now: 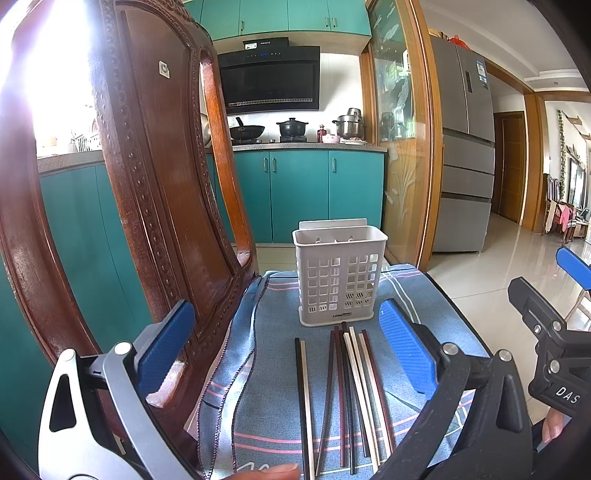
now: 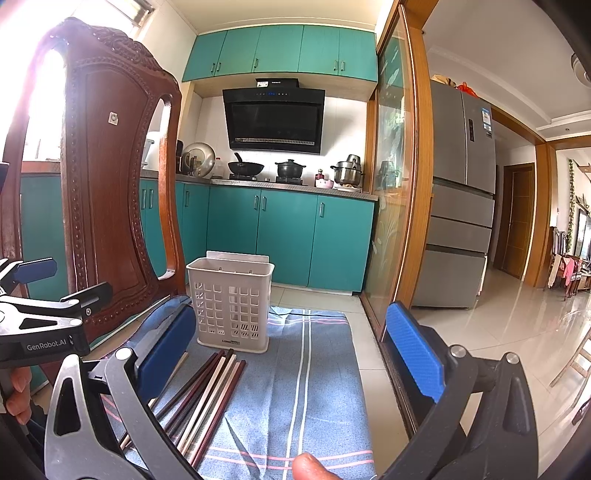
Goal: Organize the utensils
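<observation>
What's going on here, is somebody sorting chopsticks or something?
Yes. A person holds a two-finger gripper in each hand over a blue cloth. Chopsticks lie loose on it in front of an upright white holder, which looks empty. The left gripper and the right gripper are both open and hold nothing, so no chopstick has gone in yet.

Bright daylight, blown out at the upper left.
Glare from a window (image 2: 129,11) washes over the chair (image 1: 155,177) top in both views; the floor (image 2: 517,314) is seen glossy with reflections. Straight lines are bent near the edges, and the corners are darkened.
</observation>
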A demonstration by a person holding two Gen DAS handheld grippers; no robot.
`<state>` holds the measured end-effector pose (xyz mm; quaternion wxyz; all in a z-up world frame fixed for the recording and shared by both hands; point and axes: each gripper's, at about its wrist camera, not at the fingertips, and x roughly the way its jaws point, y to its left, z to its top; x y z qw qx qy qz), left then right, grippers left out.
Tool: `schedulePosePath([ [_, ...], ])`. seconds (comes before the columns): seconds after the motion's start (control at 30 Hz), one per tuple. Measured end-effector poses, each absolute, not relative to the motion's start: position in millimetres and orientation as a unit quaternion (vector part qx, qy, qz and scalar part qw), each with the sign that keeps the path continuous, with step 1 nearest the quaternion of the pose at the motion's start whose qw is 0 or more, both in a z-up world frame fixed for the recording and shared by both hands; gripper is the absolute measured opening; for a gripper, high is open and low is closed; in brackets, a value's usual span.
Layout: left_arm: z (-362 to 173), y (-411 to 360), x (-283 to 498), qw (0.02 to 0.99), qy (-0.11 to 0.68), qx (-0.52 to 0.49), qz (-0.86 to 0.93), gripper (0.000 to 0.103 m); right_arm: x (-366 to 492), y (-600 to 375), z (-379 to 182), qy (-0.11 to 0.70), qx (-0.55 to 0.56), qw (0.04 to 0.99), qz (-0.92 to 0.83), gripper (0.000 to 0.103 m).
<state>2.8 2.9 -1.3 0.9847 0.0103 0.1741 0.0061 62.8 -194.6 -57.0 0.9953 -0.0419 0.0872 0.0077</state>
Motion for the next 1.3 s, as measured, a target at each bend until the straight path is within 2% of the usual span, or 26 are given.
schedulePosePath([
  [1.07, -6.7, -1.0, 9.0, 0.983, 0.184, 0.021, 0.008, 0.1, 64.2, -194.8, -60.6, 0.088, -0.041, 0.995, 0.008, 0.101],
  [1.13, -10.7, -2.4, 14.4, 0.98, 0.198, 0.029, 0.02, 0.1, 67.1, -194.0, -61.2, 0.092, -0.049, 0.995, -0.001, 0.101],
  [1.2, -22.9, -4.6, 28.9, 0.968, 0.244, 0.047, 0.028, 0.1, 74.1, -192.6, -64.0, 0.108, -0.067, 0.992, -0.02, 0.101],
  [1.3, -42.7, -6.1, 47.5, 0.949, 0.31, 0.055, 0.023, 0.1, 108.3, -194.2, -84.5, 0.205, -0.098, 0.973, -0.043, 0.101],
])
